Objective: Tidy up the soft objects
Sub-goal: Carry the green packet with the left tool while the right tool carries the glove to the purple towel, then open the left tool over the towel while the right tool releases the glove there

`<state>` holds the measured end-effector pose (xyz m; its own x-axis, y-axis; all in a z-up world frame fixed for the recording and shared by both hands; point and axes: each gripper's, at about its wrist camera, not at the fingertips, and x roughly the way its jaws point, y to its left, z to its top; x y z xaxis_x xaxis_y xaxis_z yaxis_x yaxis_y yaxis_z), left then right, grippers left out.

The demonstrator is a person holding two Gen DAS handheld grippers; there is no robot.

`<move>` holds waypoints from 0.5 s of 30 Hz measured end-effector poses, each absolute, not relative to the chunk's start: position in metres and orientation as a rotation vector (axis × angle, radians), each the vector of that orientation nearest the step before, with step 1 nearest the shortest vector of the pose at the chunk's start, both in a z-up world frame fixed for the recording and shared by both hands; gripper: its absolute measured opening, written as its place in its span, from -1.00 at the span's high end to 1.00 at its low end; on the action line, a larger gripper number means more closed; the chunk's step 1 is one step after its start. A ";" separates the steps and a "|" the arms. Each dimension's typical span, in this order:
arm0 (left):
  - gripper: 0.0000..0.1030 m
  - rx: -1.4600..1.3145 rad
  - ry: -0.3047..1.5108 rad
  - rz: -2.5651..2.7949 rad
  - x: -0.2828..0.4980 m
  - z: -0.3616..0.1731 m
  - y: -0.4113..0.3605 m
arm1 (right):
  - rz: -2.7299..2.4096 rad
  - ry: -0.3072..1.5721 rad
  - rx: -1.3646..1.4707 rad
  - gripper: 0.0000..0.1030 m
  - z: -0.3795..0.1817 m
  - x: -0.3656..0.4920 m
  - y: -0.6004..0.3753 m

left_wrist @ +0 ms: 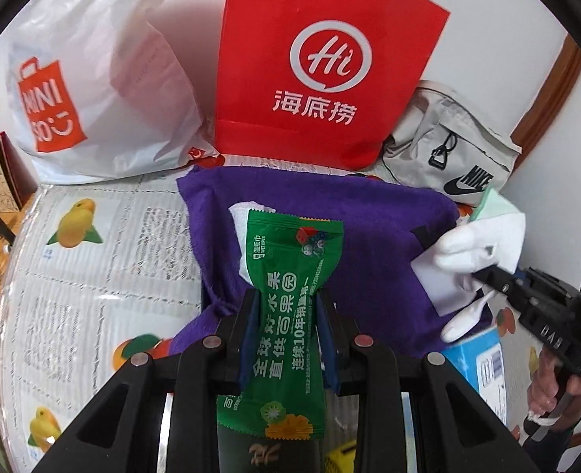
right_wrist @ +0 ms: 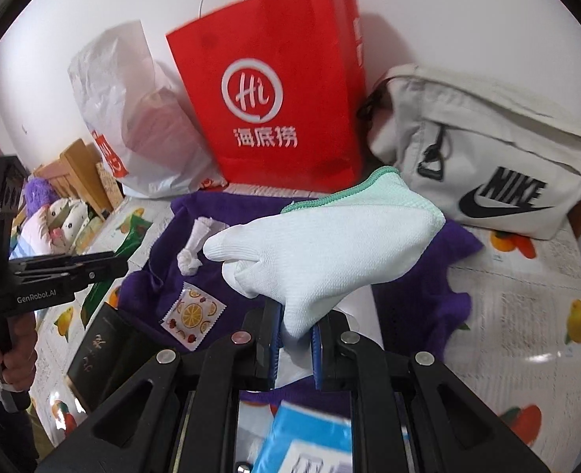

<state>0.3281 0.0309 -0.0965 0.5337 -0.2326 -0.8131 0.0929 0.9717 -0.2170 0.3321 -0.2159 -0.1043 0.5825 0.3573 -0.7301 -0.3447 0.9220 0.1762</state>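
Left gripper (left_wrist: 286, 315) fingers clamped on green wipes packet (left_wrist: 290, 276); right gripper (right_wrist: 296, 339) fingers pinched white glove (right_wrist: 329, 244), both lifted above purple cloth (left_wrist: 369, 228) near bench back edge. Advice: keep grips firm, lower each flat, release separately.

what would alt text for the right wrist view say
The right gripper holds a white glove with a mint-green cuff above a purple cloth. Behind stand a red paper bag and a beige Nike bag; the left gripper enters from the left.
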 end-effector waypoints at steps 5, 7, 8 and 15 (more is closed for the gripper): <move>0.47 -0.169 1.021 -0.206 0.345 -0.111 0.027 | 0.422 0.911 -0.025 0.74 -0.122 0.346 -0.202; 0.47 -0.188 1.040 -0.223 0.352 -0.116 0.025 | 0.430 0.928 -0.029 0.74 -0.127 0.349 -0.198; 0.47 -0.192 1.046 -0.227 0.354 -0.118 0.025 | 0.435 0.933 -0.031 0.74 -0.129 0.350 -0.196; 0.46 -0.178 1.082 -0.223 0.370 -0.134 0.021 | 0.429 0.992 -0.059 0.72 -0.143 0.358 -0.188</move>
